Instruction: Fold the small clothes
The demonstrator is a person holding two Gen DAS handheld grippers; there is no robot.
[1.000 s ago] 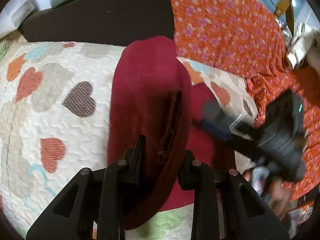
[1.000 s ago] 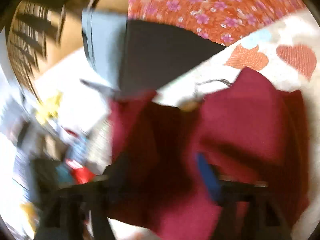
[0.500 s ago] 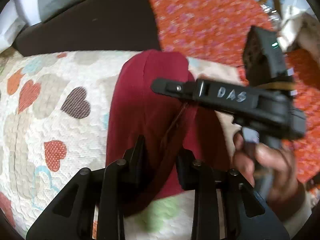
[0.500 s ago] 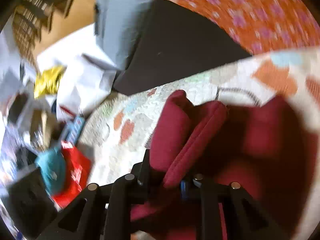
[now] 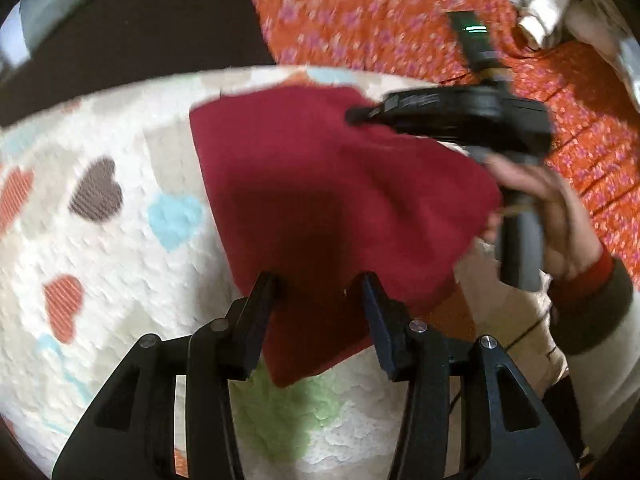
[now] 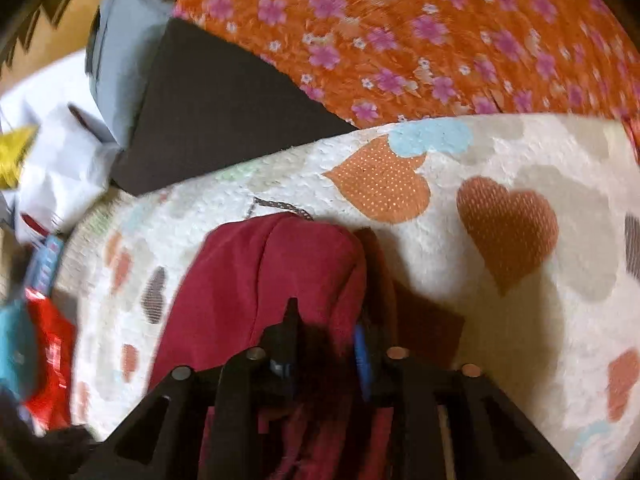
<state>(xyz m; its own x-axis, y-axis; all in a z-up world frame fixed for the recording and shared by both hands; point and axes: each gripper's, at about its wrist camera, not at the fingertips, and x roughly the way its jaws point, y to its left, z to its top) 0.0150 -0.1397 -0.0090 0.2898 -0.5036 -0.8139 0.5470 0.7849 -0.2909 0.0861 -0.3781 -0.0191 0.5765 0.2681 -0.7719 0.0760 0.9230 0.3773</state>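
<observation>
The left tongs (image 5: pixel 318 292), at the bottom centre of the left wrist view, stand partly spread and are opening, their two fingers straddling the near edge of the dark red garment (image 5: pixel 320 200); the pads do not press on it. The garment lies spread across the heart-patterned quilt (image 5: pixel 120 240) in the middle of the frame. At the upper right, a hand (image 5: pixel 544 216) carries the right tongs (image 5: pixel 352 116), whose tip touches the garment's far corner.

In the right wrist view the right tongs (image 6: pixel 326 328) sit at the bottom centre, jaws narrowly apart and opening, with a bunched fold of the garment (image 6: pixel 260 280) between them; whether the pads still pinch it cannot be told.

A second ago the left tongs pinched a tall upright fold of the garment; now the cloth lies flat and wide, released.
</observation>
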